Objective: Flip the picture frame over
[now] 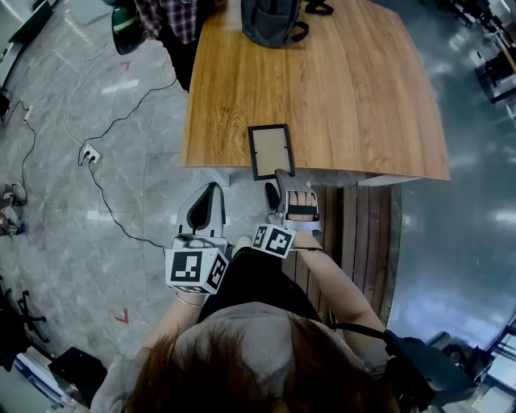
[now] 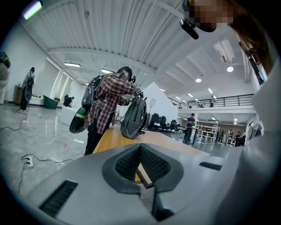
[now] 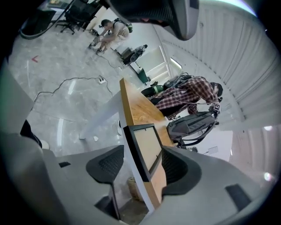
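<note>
The picture frame (image 1: 270, 150) lay flat at the near edge of the wooden table (image 1: 347, 97), black border around a pale panel facing up, and its near end reached the table's lip just in front of my right gripper (image 1: 282, 187). In the right gripper view I saw that gripper's jaws spread, with the frame (image 3: 147, 147) and the table edge standing between them. The left pad (image 3: 105, 165) was clearly apart from the frame, while the right pad sat close beside it, so I read the gripper (image 3: 140, 162) as not clamped on anything. My left gripper (image 1: 205, 206) hung over the grey floor, left of the right one and short of the table. In its own view its jaws were pressed together at the tips with nothing between them (image 2: 140, 147), and only a sliver of the frame and table showed past them. The marker cubes (image 1: 196, 270) sat nearest me on both tools. At the far end of the table rested a dark backpack (image 1: 270, 20), and a person in a plaid shirt (image 1: 169, 16) stood beside it at the corner. A black cable (image 1: 113, 121) trailed across the floor to a power strip (image 1: 89, 152) left of the table.
</note>
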